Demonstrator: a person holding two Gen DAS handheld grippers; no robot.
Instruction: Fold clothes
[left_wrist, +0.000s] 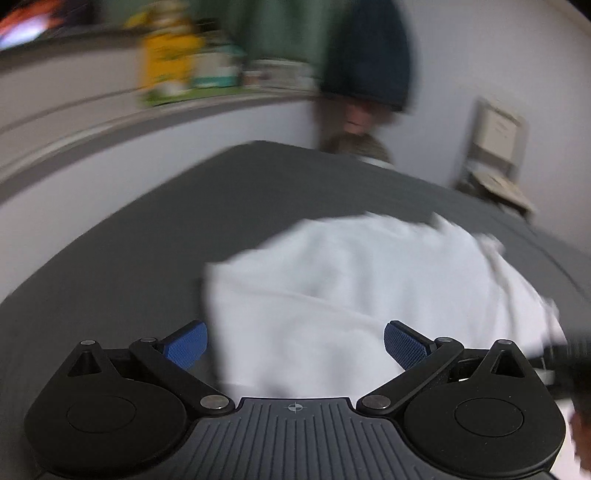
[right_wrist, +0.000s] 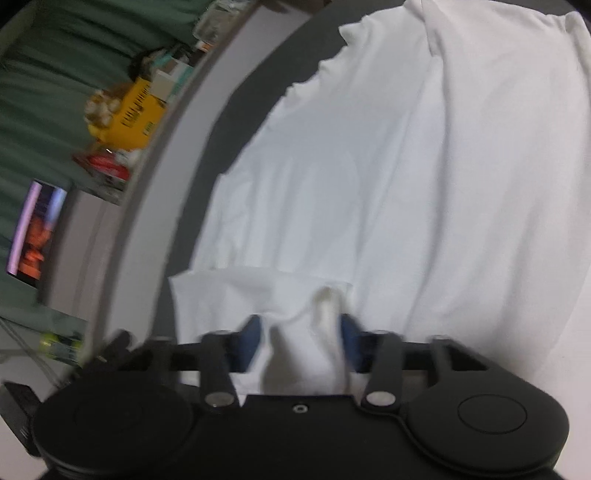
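A white garment (left_wrist: 369, 280) lies spread on a dark grey surface (left_wrist: 147, 236). In the left wrist view my left gripper (left_wrist: 295, 345) is open, its blue pads (left_wrist: 186, 349) wide apart, with the garment's near edge between and below them. In the right wrist view the same white garment (right_wrist: 406, 166) fills most of the frame. My right gripper (right_wrist: 301, 343) has a bunched fold of the white cloth between its blue pads (right_wrist: 349, 343), partly closed on it. Both views are blurred.
A grey ledge (left_wrist: 110, 122) runs behind the surface with a yellow box (left_wrist: 166, 62) and other small items. Green curtains (right_wrist: 48, 74) hang behind. A dark blue hanging garment (left_wrist: 369, 51) and a beige wall fixture (left_wrist: 498, 136) are at the back.
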